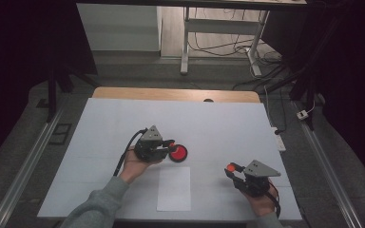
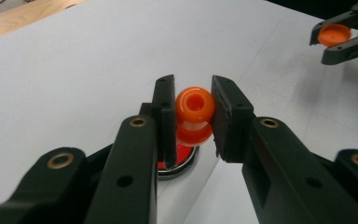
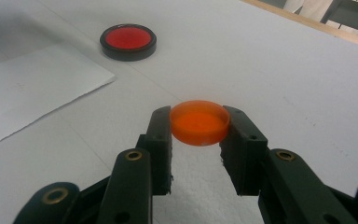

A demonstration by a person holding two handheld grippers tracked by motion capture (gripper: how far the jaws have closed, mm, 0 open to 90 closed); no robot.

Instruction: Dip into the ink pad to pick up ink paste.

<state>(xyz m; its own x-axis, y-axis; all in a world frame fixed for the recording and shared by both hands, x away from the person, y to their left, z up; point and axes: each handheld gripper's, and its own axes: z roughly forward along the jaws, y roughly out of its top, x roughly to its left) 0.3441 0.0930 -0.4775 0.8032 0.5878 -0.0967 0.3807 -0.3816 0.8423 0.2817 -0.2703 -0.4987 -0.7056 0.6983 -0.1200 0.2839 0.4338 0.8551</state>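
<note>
My left gripper (image 1: 171,144) is shut on a small orange spool-shaped piece (image 2: 194,111) with a hole in its top. It holds the piece just over a red disc in a black rim (image 1: 178,152) that lies mid-table; whether the piece touches the red disc (image 2: 181,155) I cannot tell. Near the front right, my right gripper (image 1: 231,169) is shut on a flat orange round cap (image 3: 199,123), carried a little above the table. The right gripper view has the red disc (image 3: 127,41) farther off at the upper left.
A white sheet of paper (image 1: 174,188) lies near the table's front edge between the two hands. The table (image 1: 228,123) has a pale top with a wooden strip (image 1: 171,93) along its far edge. Desk legs and cables stand on the floor beyond.
</note>
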